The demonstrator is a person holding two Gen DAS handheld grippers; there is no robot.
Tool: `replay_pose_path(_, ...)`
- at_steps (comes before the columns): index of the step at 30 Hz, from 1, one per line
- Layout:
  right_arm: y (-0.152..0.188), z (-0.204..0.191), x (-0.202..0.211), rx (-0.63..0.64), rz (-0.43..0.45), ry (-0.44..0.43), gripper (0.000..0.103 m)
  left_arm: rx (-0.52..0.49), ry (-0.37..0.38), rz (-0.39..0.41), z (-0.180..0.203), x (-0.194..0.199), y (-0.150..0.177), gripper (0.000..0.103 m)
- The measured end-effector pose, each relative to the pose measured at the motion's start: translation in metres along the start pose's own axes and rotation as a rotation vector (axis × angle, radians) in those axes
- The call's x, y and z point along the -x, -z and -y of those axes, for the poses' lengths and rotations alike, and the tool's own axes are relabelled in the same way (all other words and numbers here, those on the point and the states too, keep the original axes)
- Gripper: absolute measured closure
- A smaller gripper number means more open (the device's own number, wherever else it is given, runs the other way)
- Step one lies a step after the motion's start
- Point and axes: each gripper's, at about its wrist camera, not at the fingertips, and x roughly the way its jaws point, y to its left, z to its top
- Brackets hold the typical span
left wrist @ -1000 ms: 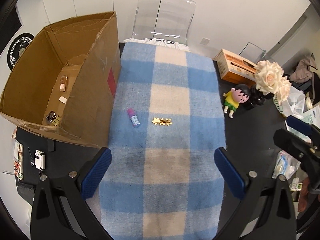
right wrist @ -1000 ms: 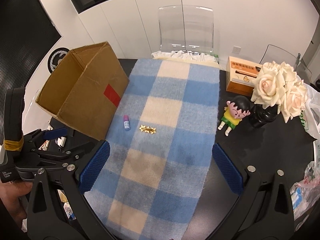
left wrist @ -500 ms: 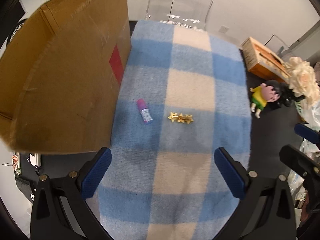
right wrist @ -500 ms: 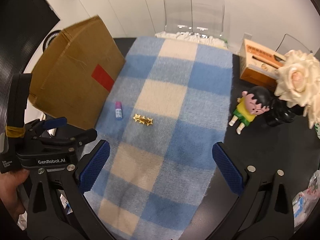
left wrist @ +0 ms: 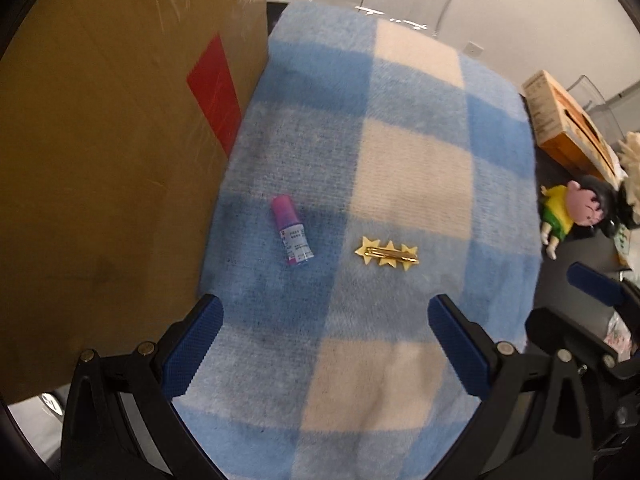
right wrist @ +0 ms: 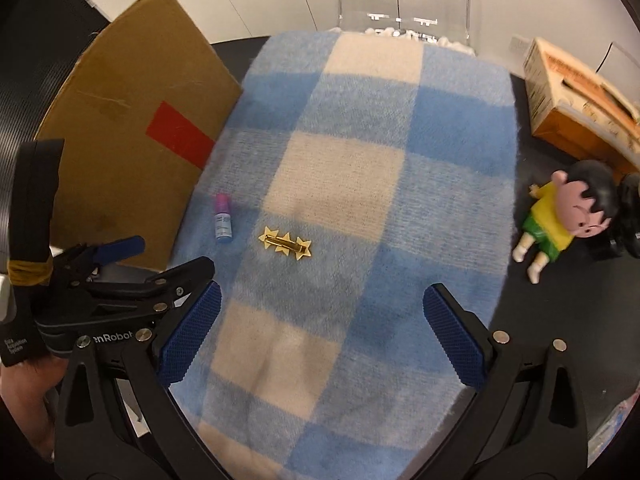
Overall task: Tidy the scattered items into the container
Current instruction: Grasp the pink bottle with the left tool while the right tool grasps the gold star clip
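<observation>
Left wrist view: left tongs (left wrist: 326,334) are spread wide, nothing between the blue ribbed pads (left wrist: 192,346), hovering above the near part of a fuzzy blue-and-cream checked blanket (left wrist: 404,152). On the blanket, ahead of the tongs, a small vial w/ purple cap and white printed label (left wrist: 291,235) lies on its side, cap pointing away from the camera. Just right of it, apart and not touching, sits a gold hair clip w/ three stars in a row (left wrist: 386,253). A large brown cardboard box w/ a red rectangular patch (left wrist: 120,152) fills the left side; its wall meets the blanket's left edge, near the vial. Box interior isn't visible. At right, on the dark tabletop (left wrist: 576,252), a cartoon boy figurine in yellow shirt and green shorts (left wrist: 568,216) lies beside an orange-and-cream carton (left wrist: 568,120). Part of the other tool shows at the right edge.

Right wrist view: right tongs (right wrist: 322,330) are also released, pads far apart, empty, over the blanket (right wrist: 460,140). Vial (right wrist: 222,218) and star clip (right wrist: 285,243) lie ahead and to the left, side by side. Box (right wrist: 132,128) stands left of the blanket, the vial near its base. Left tongs (right wrist: 168,264) come in at lower left, held by a hand (right wrist: 24,396). Figurine (right wrist: 560,216) lies at right on the tabletop (right wrist: 560,308), carton (right wrist: 576,96) behind it.
</observation>
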Motion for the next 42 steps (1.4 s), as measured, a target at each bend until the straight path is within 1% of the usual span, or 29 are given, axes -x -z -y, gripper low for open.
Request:
replay_pose_path(2, -0.002, 0.003, -0.009, -0.004, -0.011, -0.005, 0.002, 0.021, -0.009, -0.003, -0.001, -0.009, -0.001, 0.001)
replay_pose_path(5, -0.005, 0.003, -0.024, 0.027, -0.032, -0.008, 0.009, 0.058, -0.019, -0.001, -0.004, -0.02, -0.002, 0.001)
replay_pose_path(7, -0.007, 0.002, -0.033, 0.061, -0.045, -0.014, 0.017, 0.088, -0.022, 0.009, -0.008, -0.025, -0.001, 0.001)
replay_pose_path(8, -0.008, 0.0, -0.038, 0.088, -0.054, -0.021, 0.019, 0.101, -0.024, 0.013, -0.009, -0.027, -0.001, 0.001)
replay_pose_path(9, -0.009, -0.001, -0.043, 0.114, -0.063, -0.027, 0.025, 0.112, -0.027, 0.018, -0.01, -0.029, -0.001, 0.002)
replay_pose_path(10, -0.01, -0.002, -0.048, 0.143, -0.07, -0.037, 0.032, 0.123, -0.031, 0.022, -0.011, -0.031, -0.001, 0.006)
replay_pose_path(11, -0.011, -0.003, -0.051, 0.169, -0.075, -0.048, 0.036, 0.133, -0.033, 0.024, -0.012, -0.034, -0.001, 0.015)
replay_pose_path(12, -0.012, -0.004, -0.055, 0.185, -0.08, -0.058, 0.045, 0.14, -0.033, 0.017, -0.014, -0.037, -0.003, 0.02)
replay_pose_path(13, -0.012, -0.006, -0.059, 0.198, -0.088, -0.067, 0.051, 0.146, -0.033, 0.01, -0.015, -0.041, -0.004, 0.025)
replay_pose_path(15, -0.014, -0.01, -0.069, 0.222, -0.104, -0.086, 0.054, 0.16, -0.033, -0.003, -0.019, -0.048, -0.007, 0.028)
replay_pose_path(17, -0.016, -0.014, -0.078, 0.246, -0.119, -0.105, 0.057, 0.166, -0.029, -0.015, -0.023, -0.055, -0.011, 0.036)
replay_pose_path(18, -0.016, -0.015, -0.082, 0.258, -0.127, -0.115, 0.061, 0.167, -0.029, -0.019, -0.025, -0.057, -0.013, 0.037)
replay_pose_path(23, -0.02, -0.025, -0.104, 0.318, -0.162, -0.156, 0.066, 0.133, -0.028, -0.041, -0.029, -0.068, -0.019, 0.042)
replay_pose_path(26, -0.018, -0.035, -0.109, 0.346, -0.157, -0.138, 0.068, 0.102, -0.027, -0.04, -0.028, -0.07, -0.022, 0.042)
replay_pose_path(29, -0.016, -0.044, -0.114, 0.372, -0.151, -0.12, 0.075, 0.075, -0.039, -0.029, -0.025, -0.07, -0.022, 0.043)
replay_pose_path(31, -0.015, -0.049, -0.114, 0.392, -0.139, -0.087, 0.081, 0.068, -0.047, -0.022, -0.024, -0.07, -0.023, 0.044)
replay_pose_path(33, -0.013, -0.053, -0.114, 0.413, -0.13, -0.067, 0.081, 0.056, -0.057, -0.011, -0.023, -0.07, -0.022, 0.047)
replay_pose_path(34, -0.012, -0.054, -0.114, 0.414, -0.127, -0.064, 0.083, 0.049, -0.063, -0.006, -0.023, -0.07, -0.022, 0.05)
replay_pose_path(35, -0.013, -0.053, -0.114, 0.404, -0.127, -0.065, 0.09, 0.042, -0.066, -0.001, -0.022, -0.07, -0.022, 0.052)
replay_pose_path(36, -0.013, -0.051, -0.113, 0.394, -0.126, -0.067, 0.092, 0.034, -0.063, 0.003, -0.022, -0.069, -0.021, 0.053)
replay_pose_path(38, -0.013, -0.048, -0.113, 0.373, -0.126, -0.076, 0.092, 0.015, -0.067, 0.014, -0.02, -0.068, -0.019, 0.064)
replay_pose_path(39, -0.014, -0.047, -0.112, 0.362, -0.125, -0.08, 0.092, 0.008, -0.068, 0.019, -0.021, -0.068, -0.018, 0.067)
replay_pose_path(41, -0.014, -0.045, -0.111, 0.347, -0.125, -0.084, 0.092, -0.007, -0.068, 0.029, -0.021, -0.067, -0.016, 0.077)
replay_pose_path(42, -0.015, -0.044, -0.11, 0.34, -0.125, -0.086, 0.092, -0.016, -0.065, 0.034, -0.021, -0.067, -0.015, 0.079)
